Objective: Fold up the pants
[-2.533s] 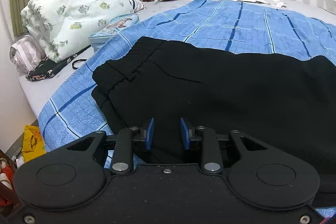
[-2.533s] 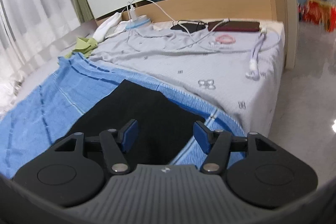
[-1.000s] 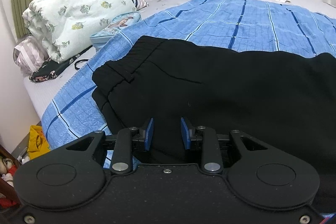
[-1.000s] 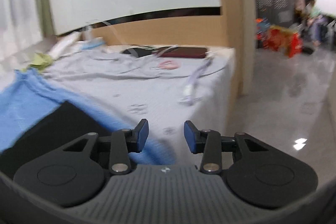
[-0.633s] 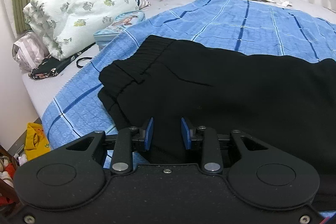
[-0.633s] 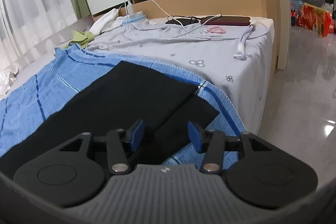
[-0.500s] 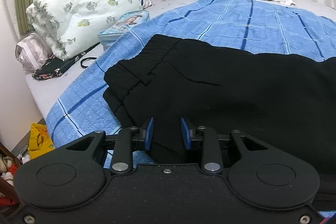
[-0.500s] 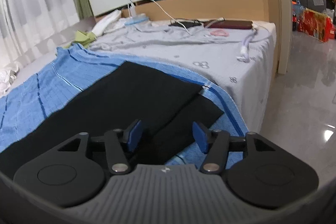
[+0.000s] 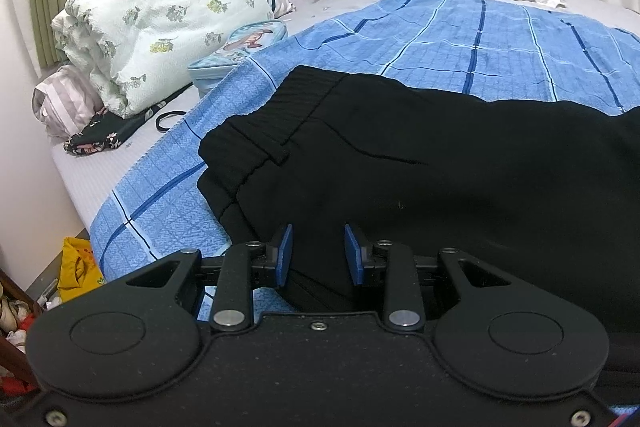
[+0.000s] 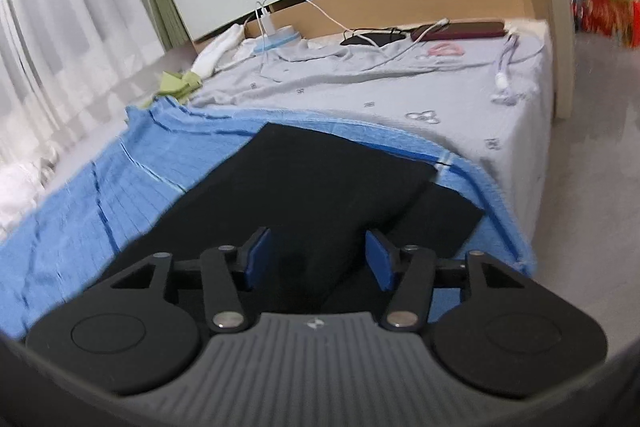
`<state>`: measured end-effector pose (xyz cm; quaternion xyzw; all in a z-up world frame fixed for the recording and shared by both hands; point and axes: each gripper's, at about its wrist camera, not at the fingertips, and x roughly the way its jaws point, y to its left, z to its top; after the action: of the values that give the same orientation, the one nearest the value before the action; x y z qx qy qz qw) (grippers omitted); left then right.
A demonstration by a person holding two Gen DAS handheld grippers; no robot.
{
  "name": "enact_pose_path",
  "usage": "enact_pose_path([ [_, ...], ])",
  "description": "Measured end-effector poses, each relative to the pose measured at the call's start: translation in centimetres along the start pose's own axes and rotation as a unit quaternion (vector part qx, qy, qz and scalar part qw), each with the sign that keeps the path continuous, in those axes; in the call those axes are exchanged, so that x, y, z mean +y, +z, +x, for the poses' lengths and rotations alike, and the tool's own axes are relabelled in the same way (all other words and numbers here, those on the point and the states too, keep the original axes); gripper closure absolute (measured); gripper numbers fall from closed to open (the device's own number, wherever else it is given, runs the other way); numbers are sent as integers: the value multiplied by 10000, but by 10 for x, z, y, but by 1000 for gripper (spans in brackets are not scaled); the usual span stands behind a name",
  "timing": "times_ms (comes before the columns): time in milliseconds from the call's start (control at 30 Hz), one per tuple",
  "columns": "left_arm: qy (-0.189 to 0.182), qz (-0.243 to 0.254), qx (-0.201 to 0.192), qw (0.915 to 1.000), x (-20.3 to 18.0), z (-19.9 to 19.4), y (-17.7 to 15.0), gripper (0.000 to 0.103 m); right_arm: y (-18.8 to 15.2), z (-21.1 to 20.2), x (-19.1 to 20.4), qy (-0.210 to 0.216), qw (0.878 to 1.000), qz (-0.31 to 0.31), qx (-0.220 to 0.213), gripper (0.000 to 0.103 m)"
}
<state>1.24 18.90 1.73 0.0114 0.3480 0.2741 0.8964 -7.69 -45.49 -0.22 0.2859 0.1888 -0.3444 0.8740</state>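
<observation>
Black pants (image 9: pixel 420 163) lie flat on the blue checked blanket (image 9: pixel 460 39). My left gripper (image 9: pixel 318 253) sits spread, empty; my right gripper (image 10: pixel 316 259) is closing over the legs. Might pinch one layer only.

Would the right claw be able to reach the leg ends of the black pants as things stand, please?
Probably yes. The right claw hangs just above the pants' leg ends on the blue blanket, its jaws closing with nothing gripped and nothing in between.
</observation>
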Motion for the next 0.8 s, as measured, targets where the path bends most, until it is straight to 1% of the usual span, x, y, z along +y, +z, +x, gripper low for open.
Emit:
enact_pose_path([
  [67, 10, 16, -2, 10000, -1, 0, 0, 73, 4, 6, -3, 57, 9996, 257, 46, 73],
  [133, 7, 14, -1, 10000, -1, 0, 0, 73, 3, 11, -5, 19, 9995, 322, 66, 79],
  [167, 10, 14, 0, 10000, -1, 0, 0, 73, 2, 14, -5, -9, 9996, 290, 42, 87],
  [233, 31, 22, -3, 10000, -1, 0, 0, 73, 0, 15, -2, -206, 9996, 168, -8, 97],
  [267, 40, 25, 1, 10000, -2, 1, 0, 73, -2, 11, 0, -271, 9996, 106, -63, 98],
  [367, 50, 29, 13, 10000, -2, 3, 1, 73, -7, -1, 8, -637, 9972, -259, -284, 98],
  [467, 58, 15, 21, 10000, -1, 5, 3, 73, -8, -11, 10, -872, 9944, -439, -410, 98],
  [567, 62, 17, 23, 10000, -1, 7, 4, 73, -7, -10, 8, -1176, 9899, -655, -448, 99],
  [700, 52, 24, 16, 10000, 0, 9, 5, 73, 2, -7, -3, -1303, 9889, -626, -352, 98],
  [733, 49, 23, 13, 10000, 0, 9, 5, 73, 4, -7, -3, -1366, 9878, -669, -341, 92],
  [767, 48, 26, 9, 10000, 0, 9, 5, 73, 6, -9, -3, -1414, 9869, -694, -336, 70],
  [800, 49, 31, 8, 10000, 1, 9, 5, 73, 7, -13, -1, -1447, 9863, -701, -363, 63],
])
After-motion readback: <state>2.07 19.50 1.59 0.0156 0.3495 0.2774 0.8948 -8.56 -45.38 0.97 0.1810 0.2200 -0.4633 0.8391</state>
